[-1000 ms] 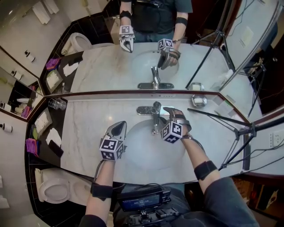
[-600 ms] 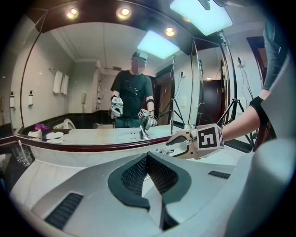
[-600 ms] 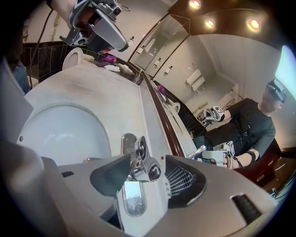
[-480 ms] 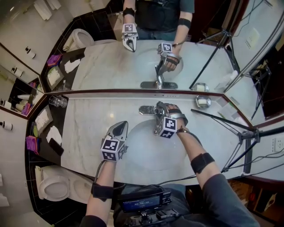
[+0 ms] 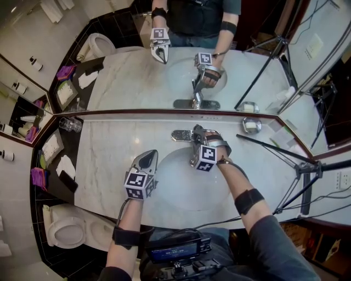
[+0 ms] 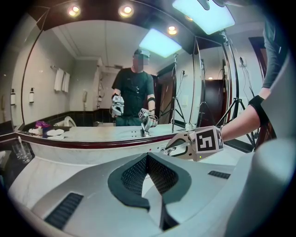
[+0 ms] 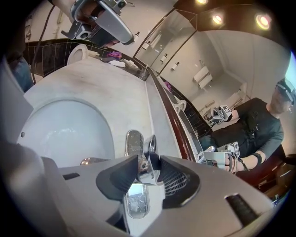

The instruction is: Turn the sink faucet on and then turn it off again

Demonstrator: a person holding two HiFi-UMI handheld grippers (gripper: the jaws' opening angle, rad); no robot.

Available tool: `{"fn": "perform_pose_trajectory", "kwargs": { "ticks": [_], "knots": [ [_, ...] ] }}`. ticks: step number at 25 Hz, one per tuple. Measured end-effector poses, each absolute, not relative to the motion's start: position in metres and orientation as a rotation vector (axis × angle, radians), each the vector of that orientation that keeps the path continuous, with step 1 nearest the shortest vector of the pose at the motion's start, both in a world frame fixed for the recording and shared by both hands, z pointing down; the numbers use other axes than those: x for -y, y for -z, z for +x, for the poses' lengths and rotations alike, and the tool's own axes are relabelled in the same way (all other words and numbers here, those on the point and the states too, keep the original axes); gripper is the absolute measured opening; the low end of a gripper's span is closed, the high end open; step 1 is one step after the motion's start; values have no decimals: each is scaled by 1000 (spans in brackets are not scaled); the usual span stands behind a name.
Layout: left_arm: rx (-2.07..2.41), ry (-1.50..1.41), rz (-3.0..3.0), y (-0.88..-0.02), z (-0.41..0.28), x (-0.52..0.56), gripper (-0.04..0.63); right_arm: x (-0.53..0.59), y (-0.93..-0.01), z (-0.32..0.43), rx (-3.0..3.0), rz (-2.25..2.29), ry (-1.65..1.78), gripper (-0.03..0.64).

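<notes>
Progress appears to stand at step one: right gripper, jaws just closing, clamps faucet lever at head-view centre, left gripper sits closed and empty, no water shows, so turn-on and turn-off remain.

Counter: pale veined marble, running left to right.
Mirror: wide wall mirror at the counter's far edge, bordered by a dark red-brown rail.
Left ledge: dark shelf, with a clear glass at its far end.
Toilet: white, near left, beside dark tiles.
Towels: white, hanging on the left wall.
Light: round spots above the mirror, and a bright ceiling panel reflected in it.
Right side: black tripod and a wall socket.
</notes>
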State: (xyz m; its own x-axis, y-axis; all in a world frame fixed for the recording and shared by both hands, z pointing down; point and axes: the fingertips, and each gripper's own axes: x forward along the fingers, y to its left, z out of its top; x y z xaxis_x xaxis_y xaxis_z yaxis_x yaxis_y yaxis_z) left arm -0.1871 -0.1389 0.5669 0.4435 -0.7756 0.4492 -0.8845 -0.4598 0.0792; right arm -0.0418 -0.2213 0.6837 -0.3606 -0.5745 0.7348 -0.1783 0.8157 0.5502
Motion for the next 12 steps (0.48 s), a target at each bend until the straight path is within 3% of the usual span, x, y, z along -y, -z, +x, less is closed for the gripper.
{"fn": "perform_pose_trajectory", "kwargs": {
  "ticks": [12],
  "knots": [
    [1410, -505, 2385, -574, -183, 140, 0, 221, -680, -42, 1910, 592, 489, 147]
  ]
}}
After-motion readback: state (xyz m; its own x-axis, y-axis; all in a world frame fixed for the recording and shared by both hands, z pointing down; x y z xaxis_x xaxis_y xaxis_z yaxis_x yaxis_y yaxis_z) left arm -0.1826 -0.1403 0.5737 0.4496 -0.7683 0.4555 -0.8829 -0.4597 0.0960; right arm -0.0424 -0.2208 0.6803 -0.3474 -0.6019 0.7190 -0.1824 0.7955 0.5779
